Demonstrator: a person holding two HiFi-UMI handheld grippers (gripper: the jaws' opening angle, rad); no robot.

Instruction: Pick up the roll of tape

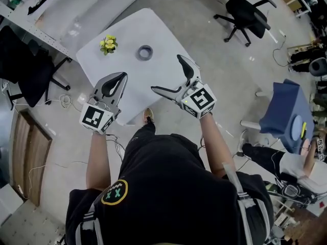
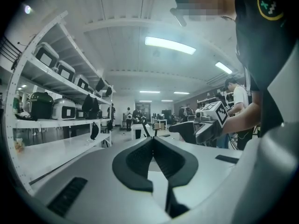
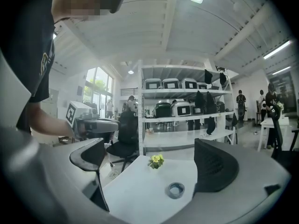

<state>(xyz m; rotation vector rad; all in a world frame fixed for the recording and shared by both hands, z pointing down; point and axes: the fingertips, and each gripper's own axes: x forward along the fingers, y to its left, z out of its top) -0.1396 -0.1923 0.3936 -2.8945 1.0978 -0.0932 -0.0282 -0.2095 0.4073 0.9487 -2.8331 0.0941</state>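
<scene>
Grey roll of tape (image 1: 145, 52) lies flat on the white table (image 1: 163, 29), near yellow flowers (image 1: 108, 44). Your right gripper (image 1: 166, 73) hangs short of it, spread wide and empty; lower it straddling one wall of the ring. Your left gripper (image 1: 121, 76), jaws together, holds nothing.

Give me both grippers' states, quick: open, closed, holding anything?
Left gripper: closed, nothing held.
Right gripper: open, empty; the grey roll of tape sits on the white table.
</scene>
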